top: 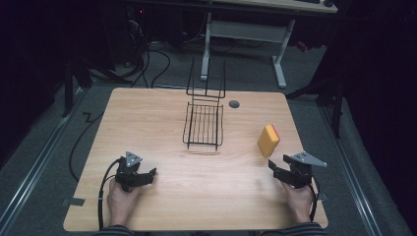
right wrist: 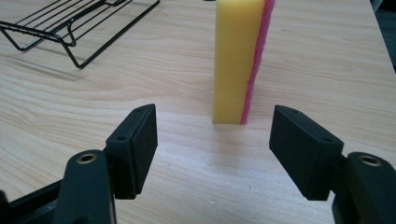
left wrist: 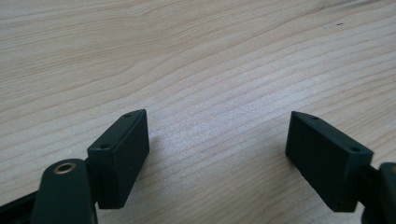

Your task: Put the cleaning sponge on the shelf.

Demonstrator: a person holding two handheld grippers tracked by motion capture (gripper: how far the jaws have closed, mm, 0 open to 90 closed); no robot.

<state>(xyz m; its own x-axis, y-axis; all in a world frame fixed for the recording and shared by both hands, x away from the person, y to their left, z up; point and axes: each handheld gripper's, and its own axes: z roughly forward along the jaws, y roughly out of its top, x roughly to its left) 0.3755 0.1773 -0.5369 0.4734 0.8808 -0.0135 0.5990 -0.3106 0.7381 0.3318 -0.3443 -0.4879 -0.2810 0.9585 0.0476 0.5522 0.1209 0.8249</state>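
While the sponge (right wrist: 238,60) is standing upright just ahead, the right gripper (right wrist: 212,149) is being held open, empty; likely soft and light, best pinched across its broad faces.

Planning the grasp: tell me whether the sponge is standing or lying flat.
Standing. The sponge rests on a narrow edge on the table, its yellow foam and pink scrub layer rising vertically.

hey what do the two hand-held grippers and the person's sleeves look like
Both are black. The left hand-held gripper and right hand-held gripper each carry a grey three-cornered plate on top, and each trails a black cable. Up close, the jaws are flat black rectangular blocks with small screw holes, mounted on arms with a brass-ringed hole. The person's sleeves are dark with fine stripes.
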